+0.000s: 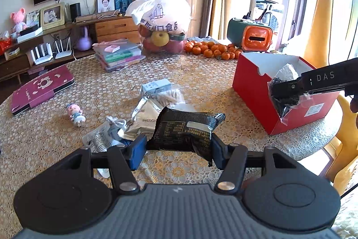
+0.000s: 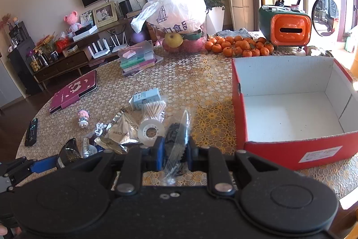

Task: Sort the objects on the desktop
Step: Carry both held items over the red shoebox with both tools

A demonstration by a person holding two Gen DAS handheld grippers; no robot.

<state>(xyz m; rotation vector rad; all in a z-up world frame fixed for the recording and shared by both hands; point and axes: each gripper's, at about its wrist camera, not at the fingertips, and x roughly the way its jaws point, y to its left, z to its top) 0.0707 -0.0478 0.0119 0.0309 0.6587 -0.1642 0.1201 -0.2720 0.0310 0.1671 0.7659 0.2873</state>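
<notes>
My left claw (image 1: 177,153) pinches a black packet (image 1: 185,129) above the surface (image 1: 201,80). My right claw (image 2: 174,155) is pressed together on a clear bag (image 2: 177,140). Only the right view shows the box (image 2: 290,147) is empty inside; the left shows that bag at its red wall.

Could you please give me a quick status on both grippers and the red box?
Left gripper clamped on black packet. Right gripper shut on clear bag. Red box open, empty. Nothing blocking.
</notes>
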